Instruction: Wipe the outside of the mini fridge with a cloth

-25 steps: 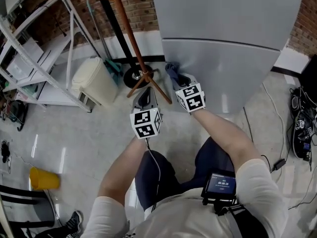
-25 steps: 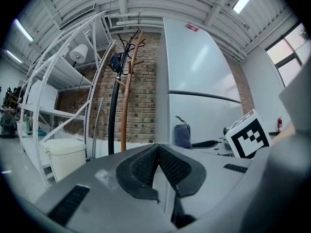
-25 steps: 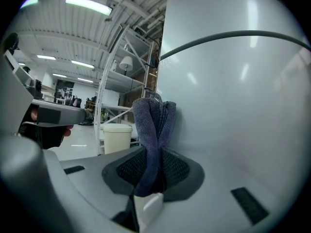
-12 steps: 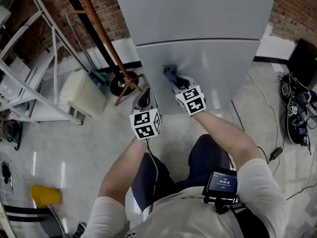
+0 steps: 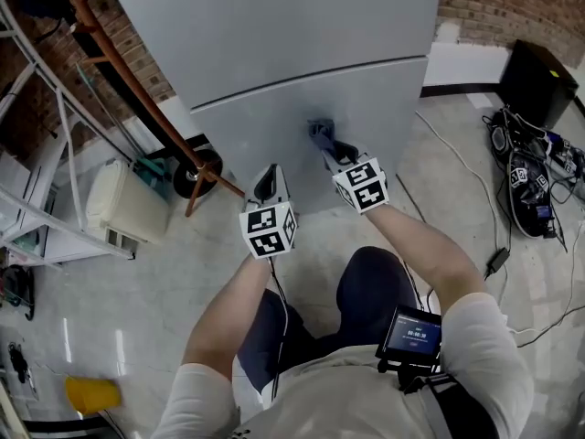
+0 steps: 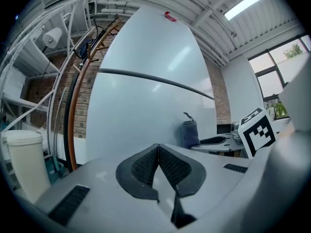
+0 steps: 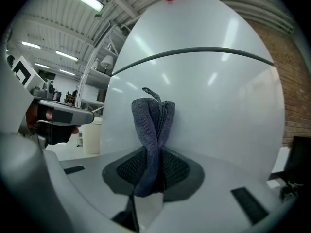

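Observation:
The grey mini fridge (image 5: pixel 274 53) stands in front of me, with a dark seam between its two doors. My right gripper (image 5: pixel 331 149) is shut on a folded blue-grey cloth (image 7: pixel 153 125), whose tip is pressed against the lower door (image 7: pixel 218 125). The same cloth (image 5: pixel 319 135) shows against the door in the head view and, in the left gripper view, as a cloth (image 6: pixel 190 132) at the right. My left gripper (image 5: pixel 265 183) is shut with nothing between its jaws and hangs just short of the fridge (image 6: pixel 146 96), left of the right one.
A brown wooden pole (image 5: pixel 137 90) on a black round base (image 5: pixel 194 174) leans at the fridge's left. A cream bin (image 5: pixel 123 204) and white shelving (image 5: pixel 37 218) stand further left. Cables and black gear (image 5: pixel 535 181) lie on the floor at right. A yellow object (image 5: pixel 91 395) lies bottom left.
The head view has swung leftward, so the fridge and floor items shifted across the picture. The right gripper with the cloth sits nearer the middle of the lower door than before.

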Demonstrator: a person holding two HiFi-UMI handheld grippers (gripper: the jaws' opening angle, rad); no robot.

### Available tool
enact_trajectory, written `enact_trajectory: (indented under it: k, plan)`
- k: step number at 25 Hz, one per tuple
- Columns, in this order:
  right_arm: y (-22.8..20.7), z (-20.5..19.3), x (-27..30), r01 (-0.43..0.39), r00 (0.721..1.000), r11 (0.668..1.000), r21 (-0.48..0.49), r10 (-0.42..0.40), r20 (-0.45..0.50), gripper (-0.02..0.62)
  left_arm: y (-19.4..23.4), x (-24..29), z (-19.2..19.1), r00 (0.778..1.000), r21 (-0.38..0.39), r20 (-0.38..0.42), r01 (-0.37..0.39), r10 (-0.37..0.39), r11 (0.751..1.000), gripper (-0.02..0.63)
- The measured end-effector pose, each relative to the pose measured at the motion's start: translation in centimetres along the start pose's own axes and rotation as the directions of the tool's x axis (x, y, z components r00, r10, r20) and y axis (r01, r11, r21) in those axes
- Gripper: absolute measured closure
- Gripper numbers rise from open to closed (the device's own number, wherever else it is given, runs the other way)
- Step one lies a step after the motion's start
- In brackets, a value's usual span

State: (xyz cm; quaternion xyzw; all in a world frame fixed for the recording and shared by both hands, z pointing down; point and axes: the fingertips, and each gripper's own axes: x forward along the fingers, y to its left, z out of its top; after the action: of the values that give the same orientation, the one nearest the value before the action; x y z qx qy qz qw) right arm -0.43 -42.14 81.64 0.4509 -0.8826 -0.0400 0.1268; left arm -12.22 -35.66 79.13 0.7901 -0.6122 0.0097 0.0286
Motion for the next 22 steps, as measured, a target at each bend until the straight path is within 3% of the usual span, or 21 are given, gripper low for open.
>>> enact_trajectory:
  k: [14, 22]
  plan:
    - [-16.1, -6.2, -6.6, 0.26, 0.964, 0.961, 0.094, -0.252, -0.087, 0.506, -7.1, 3.5, -1.4, 0.997, 0.0, -0.029, 0.069, -0.069, 0.998, 0.601]
    - [-17.1, -6.8, -6.9, 0.285, 0.957, 0.952, 0.113, -0.276, -0.095, 0.505, -6.9, 3.4, -1.8, 0.998, -0.005, -0.035, 0.056, -0.056, 0.998, 0.601]
